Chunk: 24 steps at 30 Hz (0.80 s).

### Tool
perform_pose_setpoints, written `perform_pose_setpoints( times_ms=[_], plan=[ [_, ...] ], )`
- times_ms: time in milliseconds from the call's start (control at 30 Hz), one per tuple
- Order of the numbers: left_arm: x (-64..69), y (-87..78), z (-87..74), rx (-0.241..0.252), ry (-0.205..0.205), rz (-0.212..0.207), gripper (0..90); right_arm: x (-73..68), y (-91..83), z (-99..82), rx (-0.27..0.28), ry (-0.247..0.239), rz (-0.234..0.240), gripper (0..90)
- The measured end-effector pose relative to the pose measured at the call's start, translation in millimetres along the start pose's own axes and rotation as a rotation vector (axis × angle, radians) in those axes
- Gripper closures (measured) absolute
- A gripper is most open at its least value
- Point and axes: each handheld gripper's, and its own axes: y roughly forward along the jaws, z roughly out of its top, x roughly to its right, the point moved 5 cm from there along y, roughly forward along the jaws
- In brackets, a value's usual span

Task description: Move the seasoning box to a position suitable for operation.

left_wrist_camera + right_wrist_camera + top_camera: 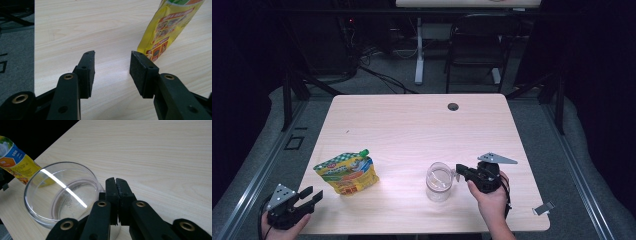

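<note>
On the near right part of the table [422, 125], the right gripper [459, 171] has its jaws pressed together on the handle of a clear glass mug [439, 181], which stands upright and looks empty. At the near left corner, the left gripper [313, 194] rests with its jaws wide apart and nothing between them. A yellow pouch [347, 172] with a green cap stands just beyond it, well apart from the mug.

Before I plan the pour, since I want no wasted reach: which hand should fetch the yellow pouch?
Left. The left gripper is open with the pouch just ahead; the right gripper is shut at the clear cup.
</note>
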Motion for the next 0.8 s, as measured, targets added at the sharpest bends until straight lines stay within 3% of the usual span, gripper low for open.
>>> perform_pose_setpoints(
  times_ms=[367,600,800],
  plan=[
    [0.1,-0.1,-0.1,-0.001,0.001,0.000,55.4,1.2,0.4,-1.0,-0.006,0.001,-0.004,89.2],
    [-0.2,0.0,0.0,0.001,0.000,0.003,55.4,4.0,1.1,-2.3,0.014,0.056,0.028,89.5],
    [0.1,0.4,-0.3,0.000,0.003,0.003,55.4,5.3,1.7,-3.0,0.016,0.076,0.035,89.7]
  ],
)
